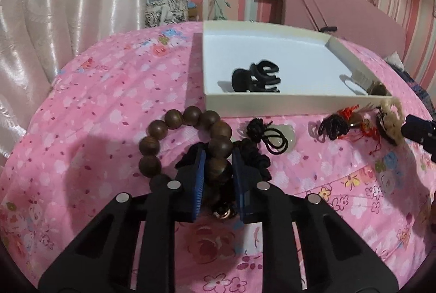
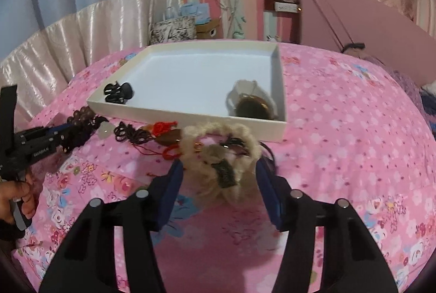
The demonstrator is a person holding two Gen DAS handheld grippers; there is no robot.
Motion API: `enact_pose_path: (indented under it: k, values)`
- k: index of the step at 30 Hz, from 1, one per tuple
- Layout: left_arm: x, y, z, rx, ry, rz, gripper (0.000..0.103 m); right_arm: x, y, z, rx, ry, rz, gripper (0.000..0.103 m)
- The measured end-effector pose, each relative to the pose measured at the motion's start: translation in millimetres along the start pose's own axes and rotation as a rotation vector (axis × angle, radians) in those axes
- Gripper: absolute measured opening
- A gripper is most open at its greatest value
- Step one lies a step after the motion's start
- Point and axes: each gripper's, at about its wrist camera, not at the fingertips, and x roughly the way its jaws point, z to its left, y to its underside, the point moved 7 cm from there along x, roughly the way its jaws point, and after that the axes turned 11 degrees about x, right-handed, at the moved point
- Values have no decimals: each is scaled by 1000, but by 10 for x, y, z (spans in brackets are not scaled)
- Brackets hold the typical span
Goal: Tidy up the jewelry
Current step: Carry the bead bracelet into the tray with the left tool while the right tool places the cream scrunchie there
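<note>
A white shallow box (image 1: 272,103) (image 2: 190,117) lies on the pink floral bedspread. In it are a black hair claw (image 1: 257,77) (image 2: 118,92) and a brown oval piece on clear wrap (image 2: 254,106). My left gripper (image 1: 218,160) is shut on a brown wooden bead bracelet (image 1: 174,120) in front of the box. My right gripper (image 2: 219,171) is open around a fluffy beige scrunchie (image 2: 218,156) with a dark tag, near the box's front wall. Between them lie a pale stone pendant on black cord (image 1: 283,136), a black knotted cord (image 2: 130,133) and red cord pieces (image 2: 163,126).
A pink lid or board (image 1: 340,9) leans behind the box on the right. Satin curtains (image 1: 54,20) hang at the left. Bags (image 2: 174,28) stand past the bed's far edge. The person's hand (image 2: 16,195) holds the left gripper at the left of the right wrist view.
</note>
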Motion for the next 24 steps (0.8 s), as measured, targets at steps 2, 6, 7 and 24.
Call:
enact_pose_path:
  k: [2,6,7,24]
  values:
    - [-26,5,12,-7,2,-8,18,21,-13,98,-27,-2,-6,56]
    - [-109,-19,88,-46,21,-25,18,218,-19,144,-55,26,31,33]
    - [-151,-34,116,-56,25,-32,18,273,-1,129,-56,35,53,19]
    - [-734,-869,262,-67,70,-207,18,-564,-849,25,50,-95,-180,9]
